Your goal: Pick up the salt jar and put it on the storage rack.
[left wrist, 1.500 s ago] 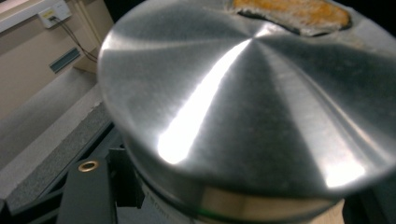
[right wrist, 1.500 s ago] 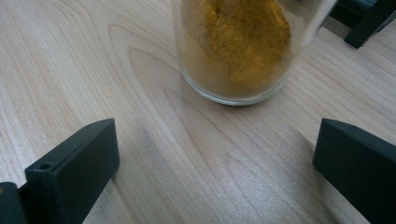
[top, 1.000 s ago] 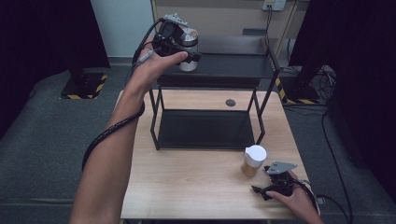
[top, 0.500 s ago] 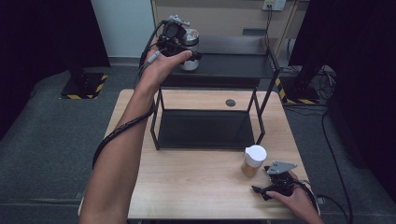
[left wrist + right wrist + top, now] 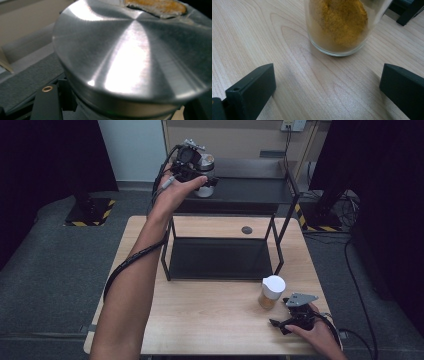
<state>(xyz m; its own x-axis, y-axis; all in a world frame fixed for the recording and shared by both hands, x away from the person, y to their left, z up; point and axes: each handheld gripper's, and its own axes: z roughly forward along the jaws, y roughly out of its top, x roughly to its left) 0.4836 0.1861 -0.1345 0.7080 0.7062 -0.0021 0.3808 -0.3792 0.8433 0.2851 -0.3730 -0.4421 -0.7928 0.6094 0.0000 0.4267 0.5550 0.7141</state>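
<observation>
At the far left, the left gripper (image 5: 202, 172) has its jaws clamped on a steel-lidded jar (image 5: 205, 172), now lower and resting on the black shelf's (image 5: 250, 190) top. Near right on the wooden table (image 5: 210, 315), the right gripper (image 5: 292, 317) lies unmoved, jaws apart, beside a white-capped jar (image 5: 271, 292) of yellow powder; grey carpet (image 5: 60, 265) surrounds the table.

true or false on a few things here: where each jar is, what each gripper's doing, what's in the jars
1. The silver-lidded jar stands on the rack's top shelf. True.
2. The left gripper is at the white-lidded jar. False: it is at the silver-lidded jar.
3. The right gripper has its jaws apart. True.
4. The white-lidded jar holds blue liquid. False: yellow-orange powder.
5. The right gripper grips that jar. False: the jar stands ahead of the jaws.
</observation>
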